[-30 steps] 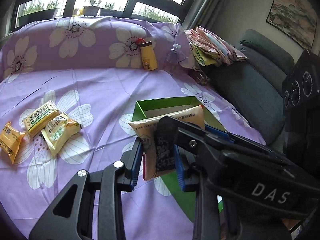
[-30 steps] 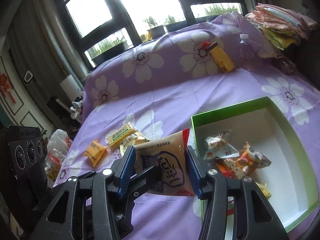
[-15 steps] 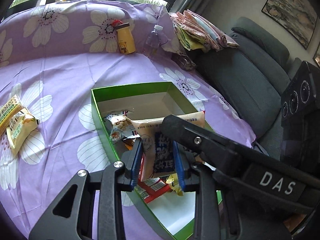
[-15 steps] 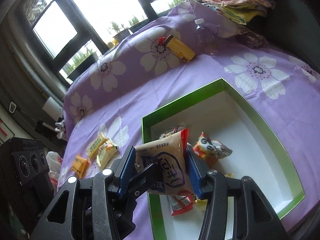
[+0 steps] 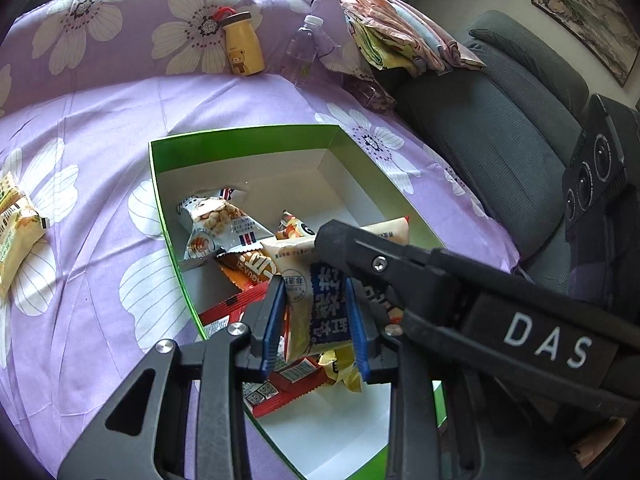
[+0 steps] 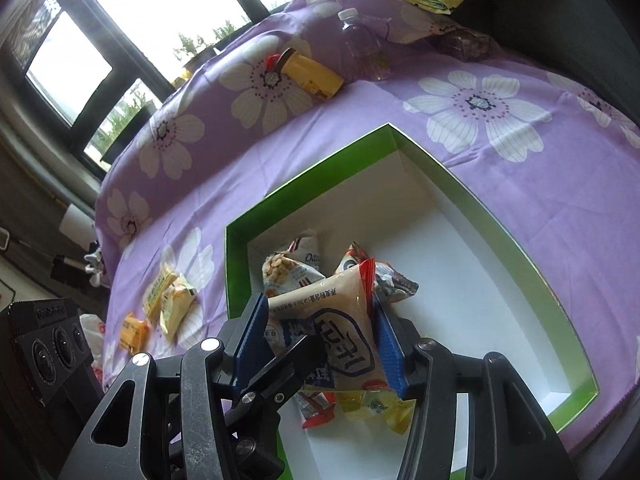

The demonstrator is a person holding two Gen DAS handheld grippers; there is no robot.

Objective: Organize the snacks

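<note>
Left wrist view: the left gripper (image 5: 316,322), blue pads clamped on the two sides of a cream snack packet (image 5: 320,304), now hangs over the near end of the green box (image 5: 240,136); a second ago the same packet was held in front of the box with only the box's far rim showing, so the load has been carried across the purple flowered cloth (image 5: 100,120) and lowered toward the interior. Beneath the packet lie a peanut bag (image 5: 220,224), an orange packet (image 5: 252,266) and red wrappers (image 5: 276,394). The right gripper's black finger crosses the frame and reaches to the same packet. Two yellow packets (image 5: 16,236) remain on the cloth at the left edge. Right wrist view: the right gripper (image 6: 318,338) has the cream snack packet (image 6: 340,328) between its blue pads, which meet the packet's edges; its jaws have been easing a little wider, packet still between them. A second ago this view had the box off to the right; now the box walls (image 6: 500,232) surround the packet. Loose packets (image 6: 168,300) wait on the cloth outside. Judgement: the carry is done, release into the box is next, and at least three items remain to collect.
</note>
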